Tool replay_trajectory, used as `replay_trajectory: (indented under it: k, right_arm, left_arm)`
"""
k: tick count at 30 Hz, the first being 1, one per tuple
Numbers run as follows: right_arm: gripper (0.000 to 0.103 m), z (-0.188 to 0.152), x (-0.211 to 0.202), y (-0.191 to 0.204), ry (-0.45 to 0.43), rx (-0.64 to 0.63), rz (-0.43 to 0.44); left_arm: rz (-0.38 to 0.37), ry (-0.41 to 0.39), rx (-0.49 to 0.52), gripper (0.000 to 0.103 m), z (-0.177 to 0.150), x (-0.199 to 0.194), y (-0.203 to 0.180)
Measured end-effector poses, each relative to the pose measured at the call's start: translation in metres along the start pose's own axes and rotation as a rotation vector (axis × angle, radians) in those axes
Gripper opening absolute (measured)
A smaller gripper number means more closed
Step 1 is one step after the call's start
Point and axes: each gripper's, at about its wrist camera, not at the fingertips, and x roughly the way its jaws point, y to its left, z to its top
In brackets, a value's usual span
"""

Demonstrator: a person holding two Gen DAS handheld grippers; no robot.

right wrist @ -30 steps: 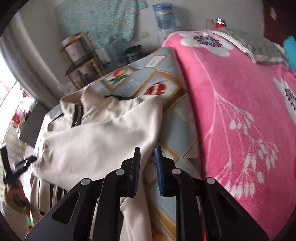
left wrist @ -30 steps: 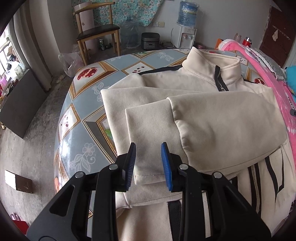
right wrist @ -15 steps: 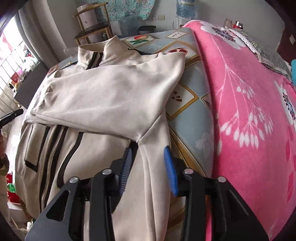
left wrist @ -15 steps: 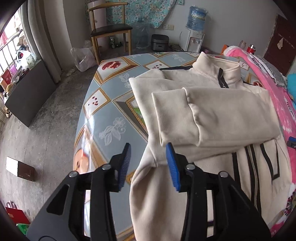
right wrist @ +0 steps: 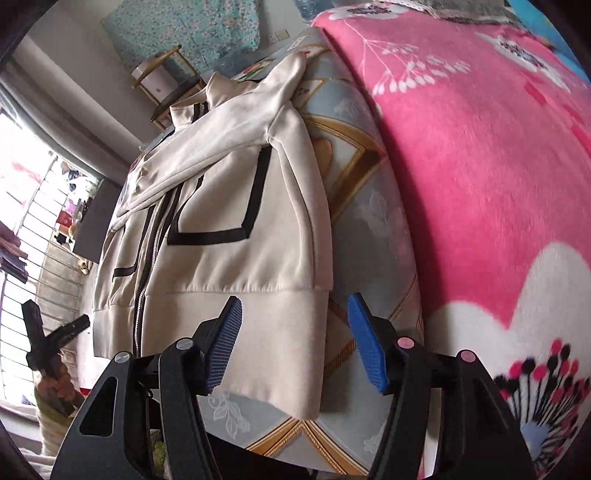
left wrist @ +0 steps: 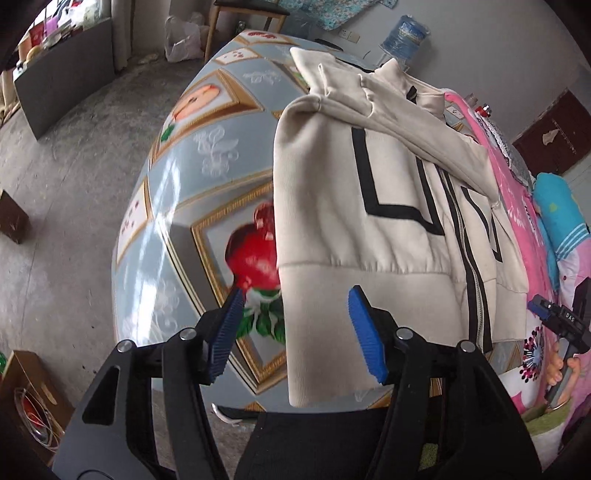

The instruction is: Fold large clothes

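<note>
Round surface [left wrist: 207,173] under a glossy blue-grey cloth printed with gold-framed fruit pictures, set on a grey concrete floor [left wrist: 62,155]. Pink flowered blanket [right wrist: 480,155] along the surface's far side in the left wrist view, filling the right of the right wrist view. Beyond: wooden chair [right wrist: 162,85], water dispenser bottle [left wrist: 404,35], turquoise flowered cloth [right wrist: 184,33] hung on the wall, dark cabinet [left wrist: 62,74] by the window, cardboard box [left wrist: 26,391] on the floor. Cream zip jacket [left wrist: 369,184] with black trim spread flat on the surface, sleeves folded across the chest, ribbed hem toward both cameras and hanging slightly over the near edge. Left claw [left wrist: 295,332] roughly half open, jaws just now widening, parted on either side of the hem's left corner, that corner lying between the blue pads but pressed by neither. Right claw [right wrist: 293,341] likewise about half open and just now widening, straddling the hem's right corner, nothing clamped. Right claw also glimpsed at the right margin of the left wrist view, gripped by a hand [left wrist: 561,373]; left claw's black frame at the lower left of the right wrist view, held by the other hand [right wrist: 59,384]. Collar and upper sleeves squeezed small by the lens; contact between pads and fabric beneath not possible to confirm; window area washed out by glare.
</note>
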Motion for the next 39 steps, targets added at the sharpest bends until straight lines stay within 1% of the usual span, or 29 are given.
replay_trajectory:
  k: [2, 6, 7, 10, 12, 13, 14, 15, 16, 17, 19, 21, 22, 24, 26, 28, 30, 32, 35, 37, 39]
  right_arm:
    - [0.058, -0.013, 0.001, -0.007, 0.007, 0.037, 0.02]
    - [0.046, -0.033, -0.002, -0.013, 0.005, 0.077, 0.062]
    - [0.044, -0.036, -0.001, -0.014, 0.005, 0.087, 0.072]
    - [0.032, -0.041, 0.009, -0.018, 0.011, 0.128, 0.118]
    - [0.023, -0.041, 0.017, -0.015, 0.001, 0.13, 0.128]
    - [0.021, -0.04, 0.021, -0.011, 0.001, 0.119, 0.125]
    - [0.016, -0.04, 0.024, -0.007, -0.001, 0.106, 0.112]
    - [0.012, -0.04, 0.026, -0.001, -0.005, 0.09, 0.095]
    - [0.011, -0.039, 0.026, 0.006, -0.01, 0.07, 0.068]
    - [0.01, -0.039, 0.023, 0.012, -0.02, 0.048, 0.04]
    - [0.009, -0.038, 0.007, 0.022, -0.063, 0.026, 0.039]
    - [0.009, -0.035, -0.018, 0.028, -0.119, 0.017, 0.054]
    - [0.009, -0.034, -0.03, 0.03, -0.144, 0.014, 0.066]
    - [0.009, -0.032, -0.049, 0.035, -0.173, 0.001, 0.085]
    - [0.008, -0.034, -0.063, 0.038, -0.189, -0.016, 0.082]
    - [0.008, -0.043, -0.073, 0.036, -0.175, -0.009, 0.093]
    - [0.008, -0.059, -0.079, 0.027, -0.149, 0.013, 0.101]
    - [0.008, -0.082, -0.078, 0.013, -0.106, 0.057, 0.101]
    - [0.009, -0.117, -0.053, -0.005, -0.024, 0.126, 0.079]
    - [0.009, -0.125, -0.038, -0.014, 0.007, 0.175, 0.082]
    - [0.009, -0.117, -0.04, -0.01, -0.014, 0.167, 0.072]
  left_arm:
    - [-0.009, -0.043, -0.015, 0.049, -0.013, -0.003, 0.001]
    - [-0.045, -0.055, -0.027, 0.037, -0.033, -0.006, -0.003]
    - [-0.048, -0.056, -0.027, 0.036, -0.037, -0.005, -0.004]
    - [-0.039, -0.079, -0.04, 0.036, -0.041, -0.004, -0.006]
    - [-0.028, -0.096, -0.047, 0.035, -0.04, -0.004, -0.008]
    - [-0.01, -0.106, -0.039, 0.035, -0.041, -0.004, -0.01]
    - [0.01, -0.122, -0.018, 0.019, -0.041, -0.006, -0.013]
    - [0.024, -0.127, 0.001, 0.014, -0.042, -0.005, -0.015]
    - [0.038, -0.136, 0.011, 0.012, -0.042, -0.005, -0.017]
    - [0.045, -0.147, 0.023, 0.005, -0.042, -0.007, -0.018]
    - [0.063, -0.182, 0.065, 0.004, -0.043, -0.019, -0.026]
    - [0.077, -0.236, 0.11, 0.004, -0.043, -0.041, -0.036]
    - [0.075, -0.26, 0.13, 0.004, -0.042, -0.054, -0.04]
    - [0.044, -0.291, 0.158, 0.004, -0.042, -0.078, -0.046]
    - [0.052, -0.31, 0.202, 0.004, -0.045, -0.097, -0.054]
    - [0.056, -0.305, 0.24, 0.004, -0.054, -0.111, -0.058]
    - [0.06, -0.275, 0.25, 0.004, -0.065, -0.119, -0.056]
    - [0.061, -0.236, 0.222, 0.004, -0.081, -0.121, -0.042]
    - [0.055, -0.169, 0.155, 0.004, -0.106, -0.104, -0.019]
    - [0.039, -0.128, 0.115, 0.004, -0.111, -0.088, -0.01]
    - [0.026, -0.133, 0.113, 0.004, -0.102, -0.087, -0.009]
